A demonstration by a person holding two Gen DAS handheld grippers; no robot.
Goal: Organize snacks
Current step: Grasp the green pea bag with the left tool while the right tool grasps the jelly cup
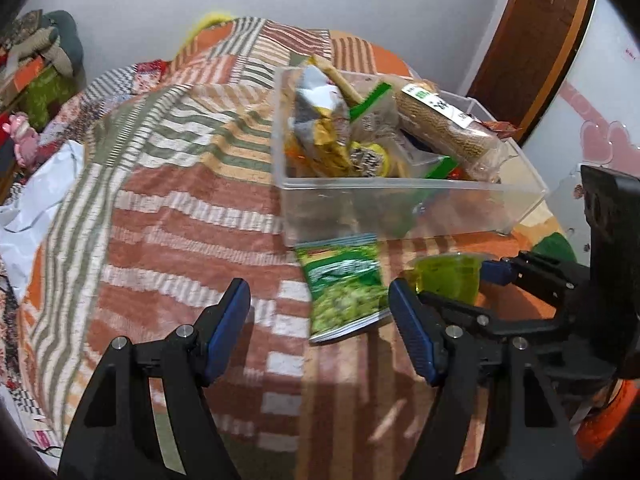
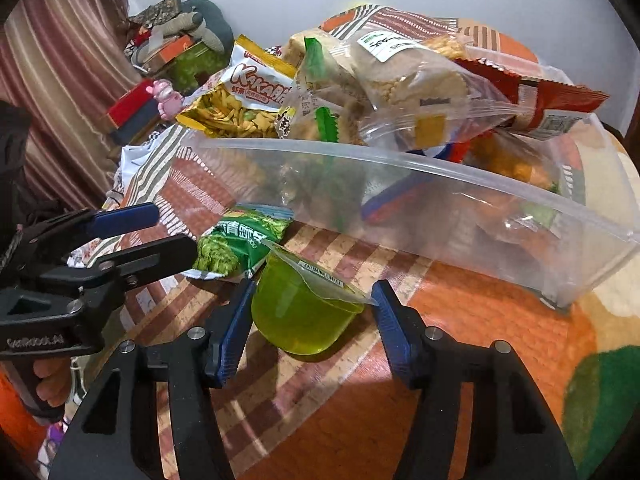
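Observation:
A clear plastic bin (image 1: 400,208) (image 2: 440,216) sits on the patterned blanket, holding several snack bags. A green pea snack packet (image 1: 346,292) (image 2: 236,244) lies flat in front of the bin. A green jelly cup (image 2: 308,308) (image 1: 450,278) stands beside it. My left gripper (image 1: 320,316) is open just above the blanket, with the pea packet between its fingers. My right gripper (image 2: 314,316) is open with its fingers on either side of the jelly cup, not closed on it. The right gripper also shows in the left wrist view (image 1: 448,286), and the left gripper in the right wrist view (image 2: 168,232).
The bed's striped blanket (image 1: 160,200) spreads left of the bin. A cluttered side area with boxes and a pink toy (image 2: 166,98) lies at the far left. A wall and a wooden door (image 1: 532,40) stand behind. White cloth (image 1: 36,204) lies at the blanket's left edge.

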